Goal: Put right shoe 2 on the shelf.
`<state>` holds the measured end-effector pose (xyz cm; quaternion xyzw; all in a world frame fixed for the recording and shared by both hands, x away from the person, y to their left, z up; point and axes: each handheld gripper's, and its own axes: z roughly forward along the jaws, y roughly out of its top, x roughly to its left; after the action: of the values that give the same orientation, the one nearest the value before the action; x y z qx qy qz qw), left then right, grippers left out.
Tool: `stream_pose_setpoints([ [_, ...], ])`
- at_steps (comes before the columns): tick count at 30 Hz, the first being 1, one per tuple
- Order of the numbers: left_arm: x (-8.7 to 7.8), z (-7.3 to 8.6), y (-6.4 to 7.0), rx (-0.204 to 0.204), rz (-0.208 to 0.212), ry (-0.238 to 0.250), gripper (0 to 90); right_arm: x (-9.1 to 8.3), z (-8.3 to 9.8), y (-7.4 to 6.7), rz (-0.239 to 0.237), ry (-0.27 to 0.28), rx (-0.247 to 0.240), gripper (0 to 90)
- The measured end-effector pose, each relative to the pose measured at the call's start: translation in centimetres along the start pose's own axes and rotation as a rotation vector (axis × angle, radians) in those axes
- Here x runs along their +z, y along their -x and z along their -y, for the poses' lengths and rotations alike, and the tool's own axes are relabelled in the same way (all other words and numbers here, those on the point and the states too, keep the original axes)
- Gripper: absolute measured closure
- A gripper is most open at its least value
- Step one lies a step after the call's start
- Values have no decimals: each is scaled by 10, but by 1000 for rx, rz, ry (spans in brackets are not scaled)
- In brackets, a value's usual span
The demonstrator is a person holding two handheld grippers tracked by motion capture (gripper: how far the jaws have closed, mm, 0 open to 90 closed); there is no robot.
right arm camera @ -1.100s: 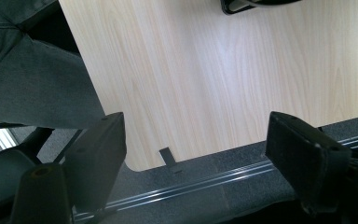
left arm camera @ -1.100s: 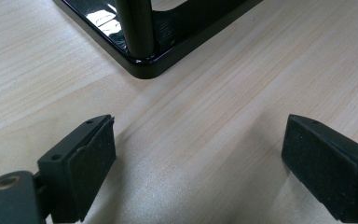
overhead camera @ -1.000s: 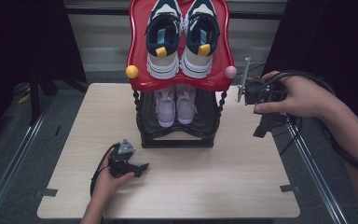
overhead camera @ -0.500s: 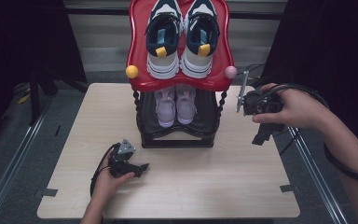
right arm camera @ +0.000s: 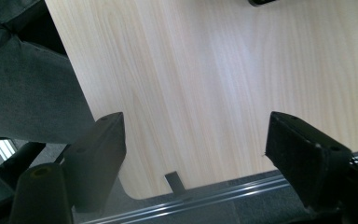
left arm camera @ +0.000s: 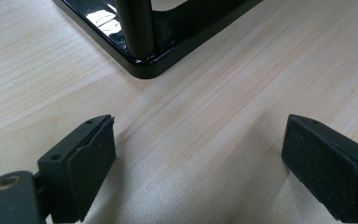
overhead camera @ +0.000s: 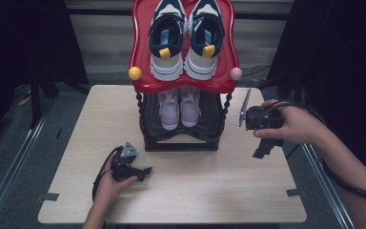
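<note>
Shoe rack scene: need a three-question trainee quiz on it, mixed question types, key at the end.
1. True or false: the left gripper holds a shoe.
2. Which pair sits on the red top shelf? A) navy and white sneakers B) pale pink shoes C) none
3. Fill in: the right gripper is to the ___ of the rack in the high view.

Key:
1. False; its jaws stand open over bare table.
2. A; the pink pair is on the lower black shelf.
3. Right, jaws open, empty.
</note>
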<state>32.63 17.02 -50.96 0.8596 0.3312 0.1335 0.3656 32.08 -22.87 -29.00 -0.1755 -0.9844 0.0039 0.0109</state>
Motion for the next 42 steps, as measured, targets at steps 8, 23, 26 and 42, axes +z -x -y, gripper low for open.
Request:
stream_pose_setpoints([
  [8,0,0,0,0,0,0,93,29,5,-1,-12,9,5,198],
  [23,0,0,0,-1,-1,4,93,80,19,-2,-26,31,43,193],
  [26,1,0,1,-13,6,6,93,89,21,-2,-45,60,57,192],
  [42,0,0,0,-4,6,-3,93,144,29,-6,-78,167,136,190],
])
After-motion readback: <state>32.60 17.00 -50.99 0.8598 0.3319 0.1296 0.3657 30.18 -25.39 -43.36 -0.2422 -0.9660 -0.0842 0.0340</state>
